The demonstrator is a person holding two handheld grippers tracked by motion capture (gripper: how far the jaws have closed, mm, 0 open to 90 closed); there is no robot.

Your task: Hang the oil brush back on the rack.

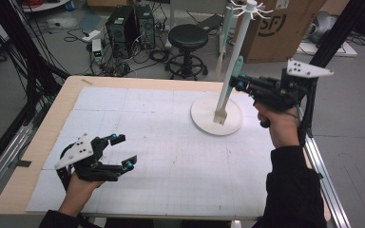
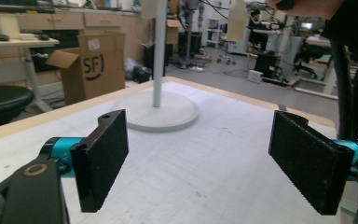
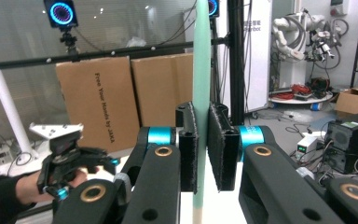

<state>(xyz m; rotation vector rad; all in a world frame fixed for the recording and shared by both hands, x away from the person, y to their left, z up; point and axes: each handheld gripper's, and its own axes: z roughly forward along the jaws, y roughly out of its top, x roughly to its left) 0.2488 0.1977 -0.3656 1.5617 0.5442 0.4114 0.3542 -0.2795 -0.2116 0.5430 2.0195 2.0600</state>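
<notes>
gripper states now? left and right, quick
Left gripper: open, nothing between its jaws.
Right gripper: shut on the mint-green utensil handle, held up beside the white stand.

Both hand-held grippers are black, with teal collars behind their fingers (image 2: 103, 158) and brass-coloured rings at the pivots. The left gripper (image 1: 120, 151), lower left of the high view, and the right gripper (image 1: 240, 84), upper right, each carry a grey three-cornered plate. The fingers are faced with rough black padding. The person wears black sleeves (image 1: 292, 187).

Two grippers (image 1: 119, 151) (image 1: 238, 81) — one spatula (image 1: 228, 90), one stand (image 1: 217, 116).
</notes>
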